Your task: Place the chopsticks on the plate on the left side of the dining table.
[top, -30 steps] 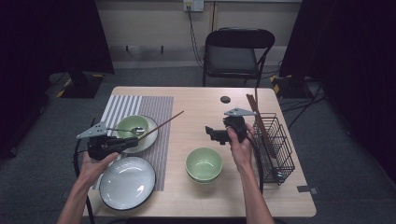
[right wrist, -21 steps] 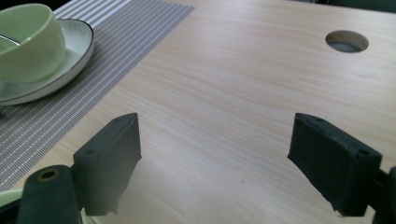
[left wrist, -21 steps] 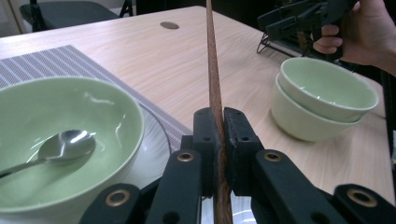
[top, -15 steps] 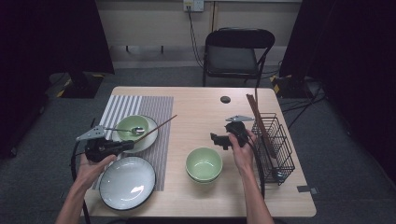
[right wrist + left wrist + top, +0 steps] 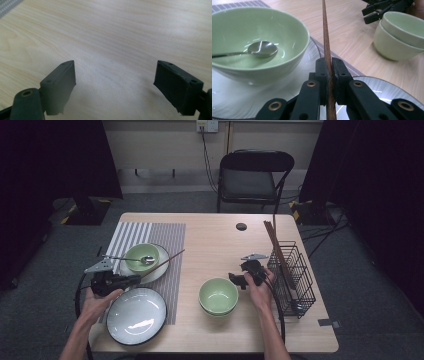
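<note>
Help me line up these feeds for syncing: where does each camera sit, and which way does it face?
High view: overhead, looking forward and down at the table; both forearms enter from below.
Left gripper view: rides the left claw, shut on a chopstick.
Right gripper view: rides the open right claw, facing bare tabletop.
Shared: the spoon bowl.

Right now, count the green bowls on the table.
3: one bowl with a spoon on the striped mat, and two stacked bowls mid-table; any nested deeper would be hidden.
</note>
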{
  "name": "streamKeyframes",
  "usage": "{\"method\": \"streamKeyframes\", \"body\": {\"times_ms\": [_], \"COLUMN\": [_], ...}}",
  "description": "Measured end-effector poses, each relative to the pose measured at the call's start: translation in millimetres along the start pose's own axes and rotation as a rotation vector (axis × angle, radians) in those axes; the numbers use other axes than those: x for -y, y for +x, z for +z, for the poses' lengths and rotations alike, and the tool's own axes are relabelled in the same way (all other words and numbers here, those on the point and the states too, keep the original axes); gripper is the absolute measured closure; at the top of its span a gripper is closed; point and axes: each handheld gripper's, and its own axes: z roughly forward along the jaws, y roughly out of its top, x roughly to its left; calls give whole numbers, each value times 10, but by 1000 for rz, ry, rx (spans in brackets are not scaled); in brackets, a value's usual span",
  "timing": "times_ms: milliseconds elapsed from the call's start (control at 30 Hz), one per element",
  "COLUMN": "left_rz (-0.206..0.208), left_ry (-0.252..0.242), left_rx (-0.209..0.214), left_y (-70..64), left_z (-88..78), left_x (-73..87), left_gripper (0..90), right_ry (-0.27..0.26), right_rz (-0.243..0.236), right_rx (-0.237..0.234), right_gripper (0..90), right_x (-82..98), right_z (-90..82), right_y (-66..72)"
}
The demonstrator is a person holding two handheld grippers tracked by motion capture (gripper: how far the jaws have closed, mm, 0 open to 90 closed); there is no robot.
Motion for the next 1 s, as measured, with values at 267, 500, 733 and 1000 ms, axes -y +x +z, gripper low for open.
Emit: {"method": "streamKeyframes", "body": {"times_ms": [267,500,733,1000], "left_rz": [-20,-31,-50,-66], "left_ry": [25,36,43,51], "left_rx": [-17,-29,-42,-53], "left_y": [61,114,145,163], "left_z": [19,32,44,73], "left_x": [80,115,162,190], "left_gripper": [844,844,843,843], "right_ry": [16,-5,-28,-28], "right_rz": [-10,-39,-40,-40], "right_rx": [7,30,30,31], "right_gripper": [159,149,147,147], "right_x": [112,154,182,183], "right_z": [71,80,81,81], "right_y": [22,53,53,53]}}
